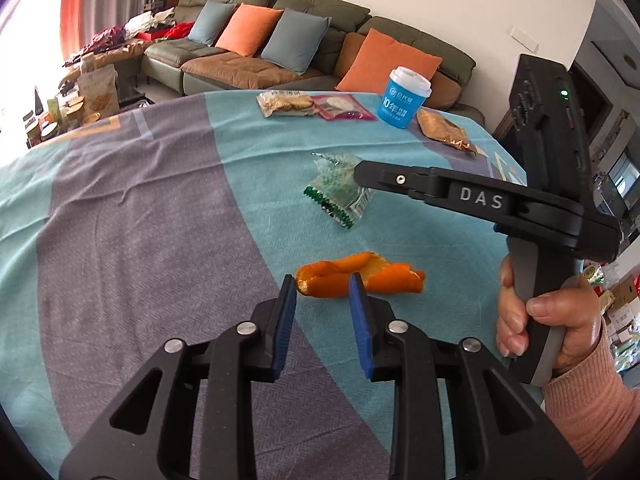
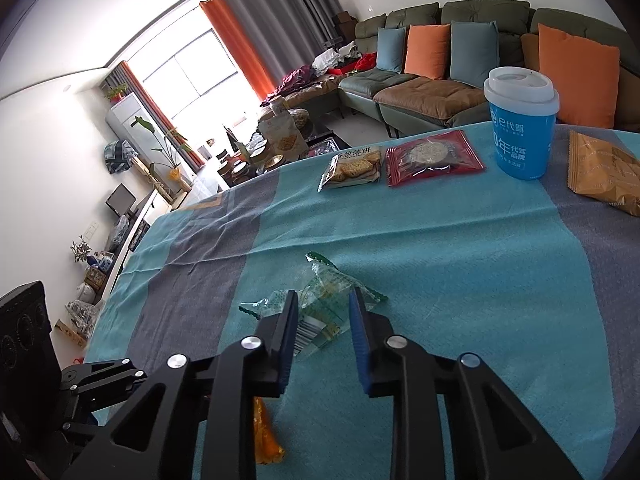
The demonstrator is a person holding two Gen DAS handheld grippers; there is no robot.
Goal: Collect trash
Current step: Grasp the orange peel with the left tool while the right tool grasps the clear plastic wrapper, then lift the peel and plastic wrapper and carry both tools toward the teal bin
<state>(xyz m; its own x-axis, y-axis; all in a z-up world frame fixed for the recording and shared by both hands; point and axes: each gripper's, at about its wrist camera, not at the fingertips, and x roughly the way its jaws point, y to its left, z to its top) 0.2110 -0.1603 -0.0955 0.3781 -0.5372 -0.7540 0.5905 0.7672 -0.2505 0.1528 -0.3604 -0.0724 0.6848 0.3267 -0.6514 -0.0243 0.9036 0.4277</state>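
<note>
A living room with a green sofa (image 1: pixel 280 40), orange and blue cushions and orange-grey curtains (image 2: pixel 256 36) lies behind a surface (image 1: pixel 140 208) covered by a teal and grey-purple cloth. At the far edge of the surface sit a cracker packet (image 2: pixel 352 168), a red snack packet (image 2: pixel 432 158), a blue cup with a white lid (image 2: pixel 520 124) and a golden-brown packet (image 2: pixel 604 172).

Nearer, a clear torn wrapper with green print (image 2: pixel 320 304) lies crumpled on the teal band, and a piece of orange peel (image 1: pixel 360 276) lies closer still.

The left hand-held gripper (image 1: pixel 322 284) is low over the surface with its blue-padded fingers (image 1: pixel 286 320) spread apart; the peel lies just beyond the tips, partly behind them, and is not pinched.

The right hand-held gripper (image 2: pixel 323 300) is also spread, its tips on either side of the wrapper as seen from its own camera, with the wrapper unclamped. In the left wrist view its black finger tip covers part of the wrapper's upper edge, and a hand (image 1: pixel 548 320) in a pink sleeve grips its handle. Whether either gripper touches the cloth cannot be told.
</note>
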